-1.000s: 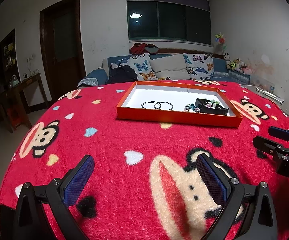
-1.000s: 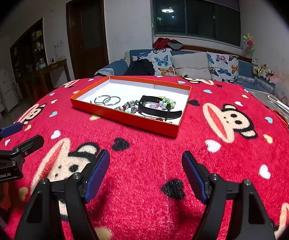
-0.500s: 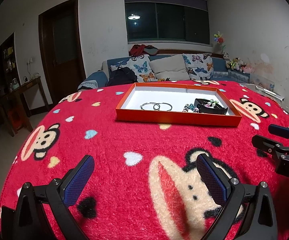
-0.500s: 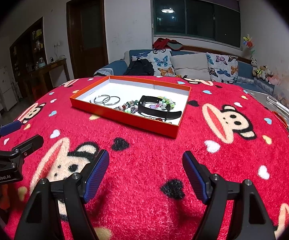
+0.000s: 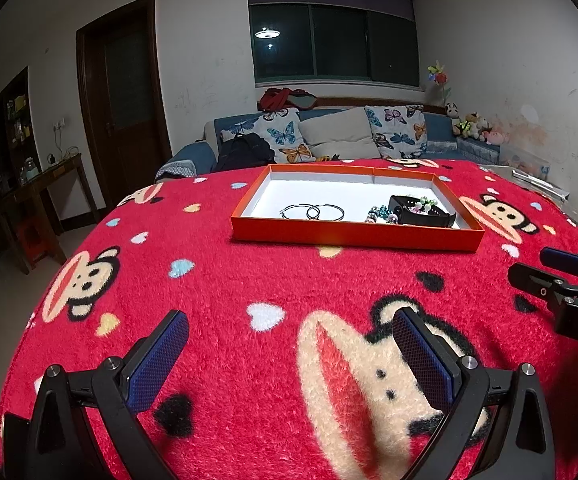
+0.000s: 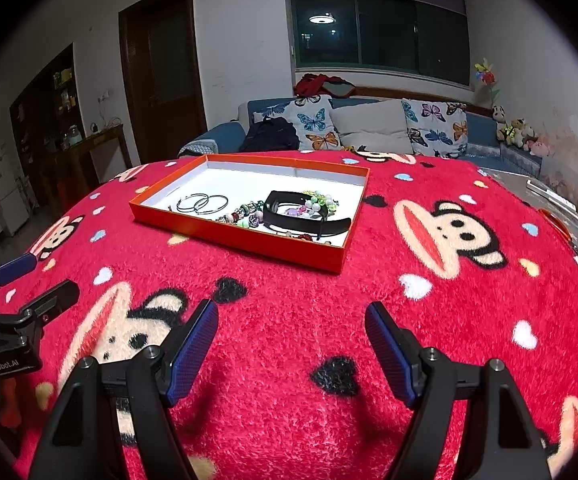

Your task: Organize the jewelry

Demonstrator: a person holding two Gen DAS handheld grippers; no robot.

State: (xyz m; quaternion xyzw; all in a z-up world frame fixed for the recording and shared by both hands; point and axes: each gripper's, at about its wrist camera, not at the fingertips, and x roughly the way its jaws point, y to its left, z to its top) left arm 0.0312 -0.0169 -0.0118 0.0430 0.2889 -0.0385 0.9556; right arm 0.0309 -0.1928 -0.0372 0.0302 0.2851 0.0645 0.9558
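A: What is lying on the table right now?

B: A shallow orange cardboard tray with a white floor (image 6: 245, 240) is sitting on a fuzzy red blanket printed with cartoon monkey faces and small hearts (image 6: 289, 340). The tray is resting toward the far side of the blanket, well apart from both grippers.

A: And the jewelry?

B: All of it is lying inside the tray. Thin dark metal hoop rings (image 6: 203, 203) are overlapping one another near the tray's left part. A string of mixed coloured glass beads (image 6: 245, 216) is lying between the hoops and a black plastic wristband (image 6: 305, 220), which is curling open at the right end. A pale bead bracelet with green and white beads (image 6: 321, 200) is touching the wristband's far side. From the left wrist view the same tray (image 5: 353, 236) is showing the hoops (image 5: 313, 212) on the left and the wristband (image 5: 421, 212) on the right.

A: How are the grippers standing?

B: The left gripper (image 5: 289, 354) is hovering over the near blanket with its blue-padded jaws spread wide and nothing between them. The right gripper (image 6: 291, 348) is doing the same, released and empty, its blue pads (image 6: 193, 352) standing apart above the red pile. Each is appearing at the edge of the other's view.

A: Anything behind the table?

B: A blue sofa with butterfly-print cushions (image 6: 369, 128) is standing below a dark window.
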